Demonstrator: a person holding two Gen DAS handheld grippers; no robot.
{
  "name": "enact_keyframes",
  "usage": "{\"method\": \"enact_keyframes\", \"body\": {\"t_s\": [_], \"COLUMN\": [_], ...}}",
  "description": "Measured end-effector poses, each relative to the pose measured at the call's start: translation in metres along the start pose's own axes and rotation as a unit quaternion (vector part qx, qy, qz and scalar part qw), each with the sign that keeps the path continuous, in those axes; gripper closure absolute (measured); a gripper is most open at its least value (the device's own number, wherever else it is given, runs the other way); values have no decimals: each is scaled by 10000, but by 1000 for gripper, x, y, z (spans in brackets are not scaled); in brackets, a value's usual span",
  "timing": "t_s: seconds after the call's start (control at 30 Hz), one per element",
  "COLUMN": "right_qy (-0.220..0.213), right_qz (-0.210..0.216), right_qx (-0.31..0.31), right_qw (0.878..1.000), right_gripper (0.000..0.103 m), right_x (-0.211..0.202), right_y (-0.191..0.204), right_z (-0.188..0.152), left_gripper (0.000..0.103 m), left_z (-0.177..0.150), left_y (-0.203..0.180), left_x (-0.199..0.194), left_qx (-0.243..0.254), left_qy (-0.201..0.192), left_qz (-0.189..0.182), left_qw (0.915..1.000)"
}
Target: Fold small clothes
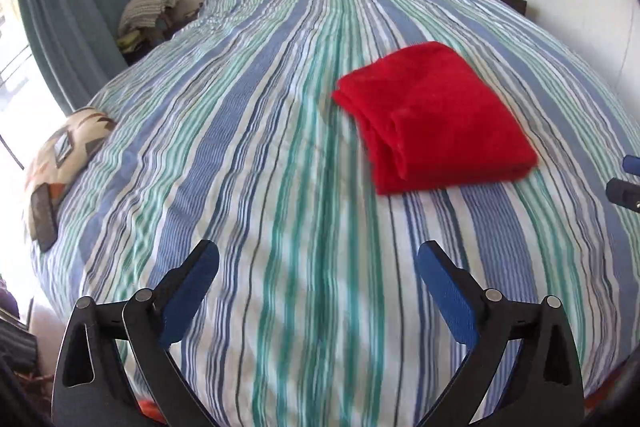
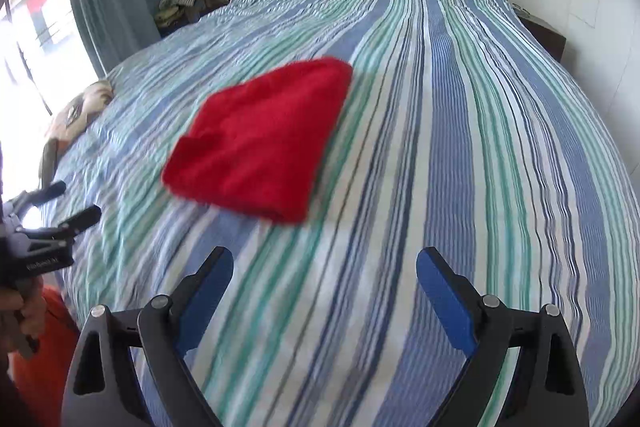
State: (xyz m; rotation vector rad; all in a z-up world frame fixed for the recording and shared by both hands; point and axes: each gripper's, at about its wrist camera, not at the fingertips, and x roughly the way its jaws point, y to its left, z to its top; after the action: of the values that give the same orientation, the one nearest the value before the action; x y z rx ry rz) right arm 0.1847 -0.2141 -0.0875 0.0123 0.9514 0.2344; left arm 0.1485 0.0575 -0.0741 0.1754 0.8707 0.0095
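Both the left gripper [image 1: 318, 263] and right gripper [image 2: 325, 269] hover spread and empty short of the folded red cloth [image 1: 434, 119] lying on the striped bedspread [image 1: 240, 147], whose stacked edges only the left view shows.

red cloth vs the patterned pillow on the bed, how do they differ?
The red cloth is one plain colour and folded flat; the pillow is cream with dark and orange geometric shapes and looks plump. The cloth lies mid-bed, while the pillow sits at the bed's window-side edge. Both rest on the striped cover, untouched by either gripper.
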Motion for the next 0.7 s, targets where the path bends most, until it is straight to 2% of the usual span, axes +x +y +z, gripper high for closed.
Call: {"method": "enact_keyframes", "body": {"t_s": [0.1,0.2,0.33,0.53,0.63,0.7], "right_qy": [295,356,320,364,305,283], "right_qz": [-60,-81,-254,1,-74,-140], "right_qx": [154,419,502,185,-15,-129], "right_qw": [9994,9985,9979,9992,9995,9994], "right_gripper": [11,11,11,11,11,11], "right_x": [-35,-73,-117,-167,-191,-204], "right_y": [-11,-18,-3,48,65,75], "right_z": [-47,-78,-93,-100,-108,-115], "left_gripper": [3,3,3,3,3,3], "left_z": [-33,-44,-48,-41,-53,-64], "left_y": [-14,-23,-30,-20,-11,-4], "left_x": [-42,-77,-119,-163,-181,-189], "left_qx": [-6,-87,77,97,32,-36], "left_qy": [164,168,-7,463,580,620], "left_qz": [-100,-113,-181,-25,129,53], "left_qw": [9998,9998,9998,9989,9982,9981]}}
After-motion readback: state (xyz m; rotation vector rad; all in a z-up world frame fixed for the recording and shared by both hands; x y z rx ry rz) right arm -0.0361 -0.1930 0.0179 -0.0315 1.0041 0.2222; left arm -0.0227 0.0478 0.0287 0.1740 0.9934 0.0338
